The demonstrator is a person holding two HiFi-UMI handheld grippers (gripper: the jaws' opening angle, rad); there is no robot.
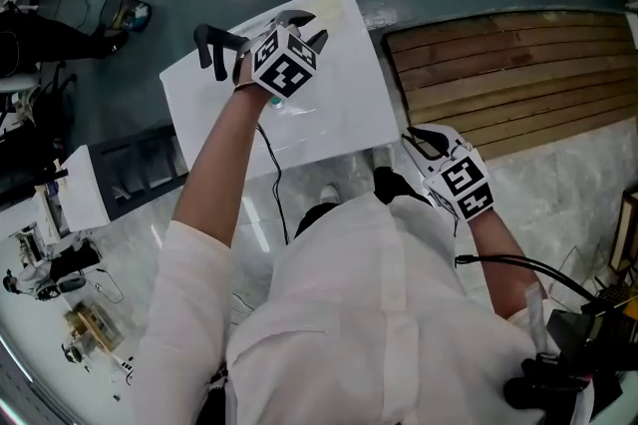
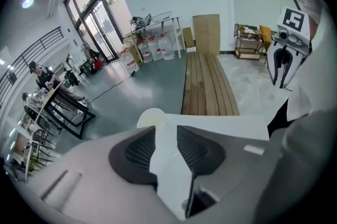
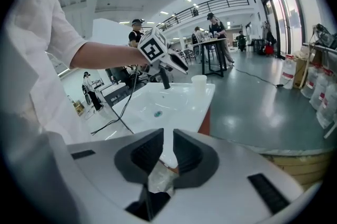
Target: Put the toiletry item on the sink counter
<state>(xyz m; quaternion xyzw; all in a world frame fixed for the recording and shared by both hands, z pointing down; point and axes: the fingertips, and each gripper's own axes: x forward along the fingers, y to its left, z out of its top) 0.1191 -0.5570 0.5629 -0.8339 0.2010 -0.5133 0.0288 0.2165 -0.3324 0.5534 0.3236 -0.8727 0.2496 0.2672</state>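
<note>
A: Where's the cup [image 2: 151, 116]?
B: On the sink counter [image 1: 329, 114] corner, just beyond the left gripper [image 2: 166, 130], jaws apart (nothing between). It looks light, thin and crushable, so a gentle mid-wall hold suits it.

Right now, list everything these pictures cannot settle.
- Cup: left gripper view, its lower part is hidden behind the open left gripper.
- Crinkled clear thing low in the right gripper: right gripper view, too blurred to name or to call gripped.
- Sink counter: head view, the arm and left gripper cover part of the basin.
</note>
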